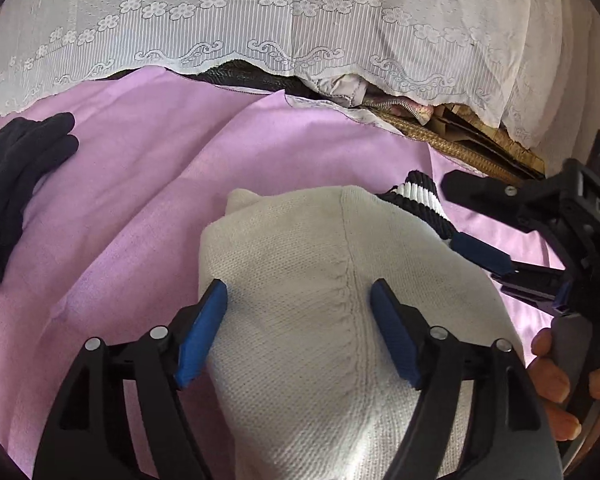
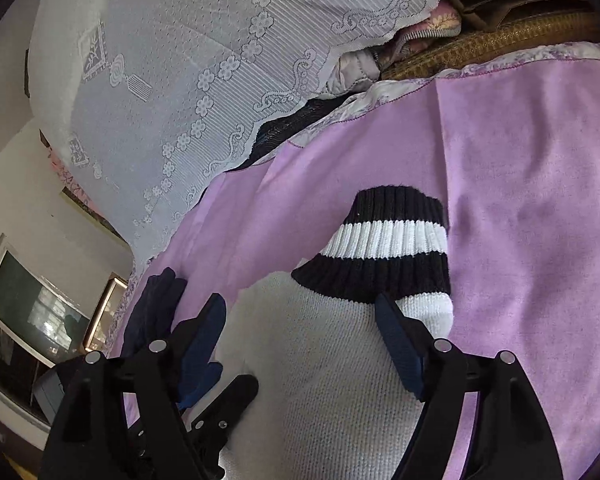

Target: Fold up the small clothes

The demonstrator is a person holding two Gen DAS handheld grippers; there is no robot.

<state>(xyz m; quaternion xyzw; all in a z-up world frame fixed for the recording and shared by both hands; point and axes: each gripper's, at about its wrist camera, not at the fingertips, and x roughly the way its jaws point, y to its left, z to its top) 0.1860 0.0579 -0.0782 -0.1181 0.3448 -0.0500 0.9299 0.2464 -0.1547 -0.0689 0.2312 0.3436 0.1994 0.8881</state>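
Gloves [image 1: 16, 184], dark and heaped together, lie at the far left of the lilac sheet [image 1: 140, 184], well apart from the work. Behind them a white lace cloth [image 1: 260, 20] hangs over a pile of bedding, and under its scalloped hem show a black zipped edge, a pale quilted fold and a woven straw mat [image 1: 460, 152].

In the middle of the sheet lies the white knitted garment [image 1: 320, 280], its seam running away from the left wrist camera. The left gripper [image 1: 300, 320] stands over it with its blue pads spread, one on each side of the seam; neither pad presses the knit, and nothing is pinched.

Past the garment's far right edge pokes the ribbed cuff [image 2: 384, 248], black with white bands, lying flat on the sheet. The right gripper [image 2: 300, 340] is spread wide over the knit just below that cuff, its pads apart and clamping nothing. In the left wrist view its black frame comes in from the right edge, one dark pad resting near the cuff, with a hand [image 1: 560, 376] wrapped round the handle below it.

In the right wrist view the left gripper's black finger crosses the lower left corner, and a window and a framed picture show on the wall beyond.
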